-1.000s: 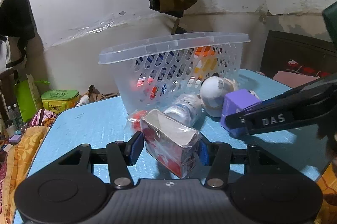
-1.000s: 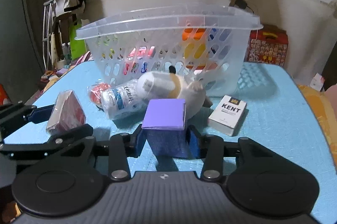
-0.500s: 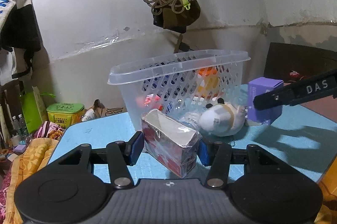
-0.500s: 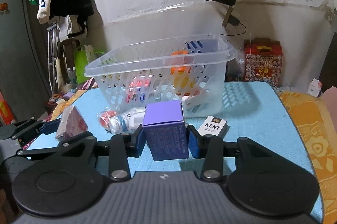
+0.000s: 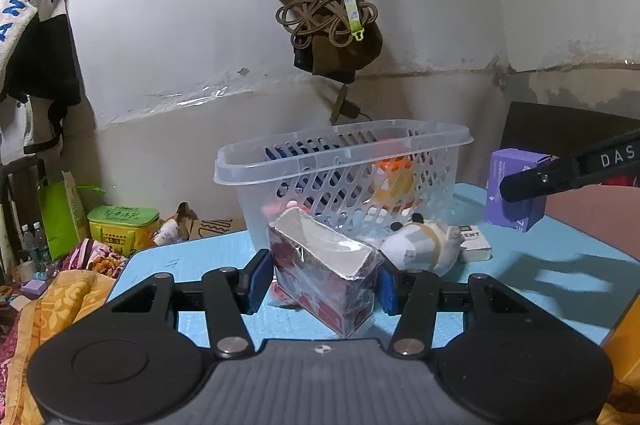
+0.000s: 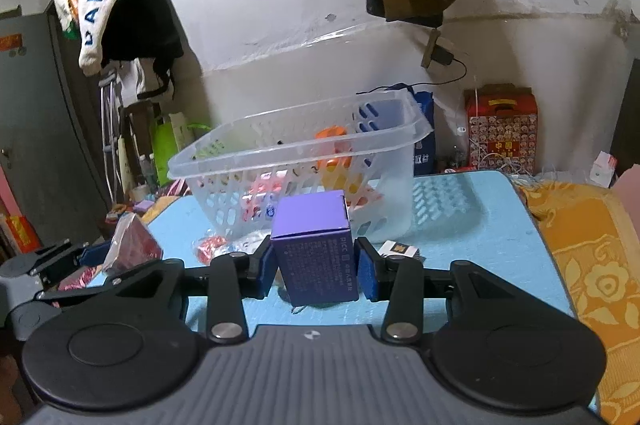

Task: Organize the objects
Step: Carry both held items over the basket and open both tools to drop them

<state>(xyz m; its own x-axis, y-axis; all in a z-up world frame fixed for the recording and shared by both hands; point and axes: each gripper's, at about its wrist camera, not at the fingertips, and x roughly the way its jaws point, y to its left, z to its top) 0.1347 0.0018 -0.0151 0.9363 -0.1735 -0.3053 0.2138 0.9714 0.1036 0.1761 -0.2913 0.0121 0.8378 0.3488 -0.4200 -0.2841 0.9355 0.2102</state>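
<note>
Purple box (image 6: 314, 249) clamped in right claw (image 6: 316, 267), red wrapped box (image 5: 324, 275) in left claw (image 5: 322, 283), both seemingly above blue table (image 5: 520, 265).

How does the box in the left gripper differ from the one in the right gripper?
The red box is wrapped in shiny film; the purple box is plain matte card with small print. The red box sits skewed between its pads, the purple box upright and square. Both are gripped and held short of the basket.
</note>
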